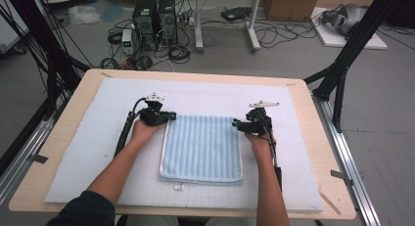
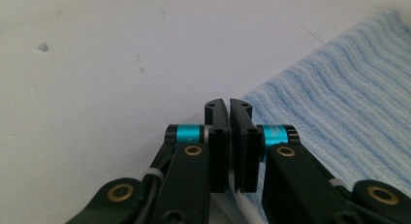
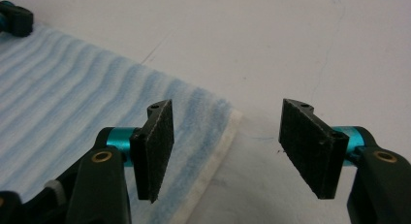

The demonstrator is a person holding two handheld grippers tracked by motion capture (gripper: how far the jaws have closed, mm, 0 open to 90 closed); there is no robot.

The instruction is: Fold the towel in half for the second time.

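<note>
A light blue striped towel [image 1: 203, 147] lies folded flat on the white mat, its white hem along the near edge. My left gripper [image 1: 169, 116] is at the towel's far left corner. In the left gripper view the jaws [image 2: 229, 105] are pressed together, and the towel [image 2: 339, 88] with its white hem runs in between them low down. My right gripper [image 1: 236, 123] is at the far right corner. Its jaws [image 3: 225, 151] stand apart low over the mat, straddling the hemmed edge of the towel [image 3: 72, 88] without touching it. The left gripper's tip [image 3: 14, 18] shows far off.
A white padded mat [image 1: 98, 138] covers most of the wooden table [image 1: 68, 118]. Black frame legs [image 1: 342, 64] stand at the table's right and left. Computers [image 1: 154, 18] and cables lie on the floor beyond the far edge.
</note>
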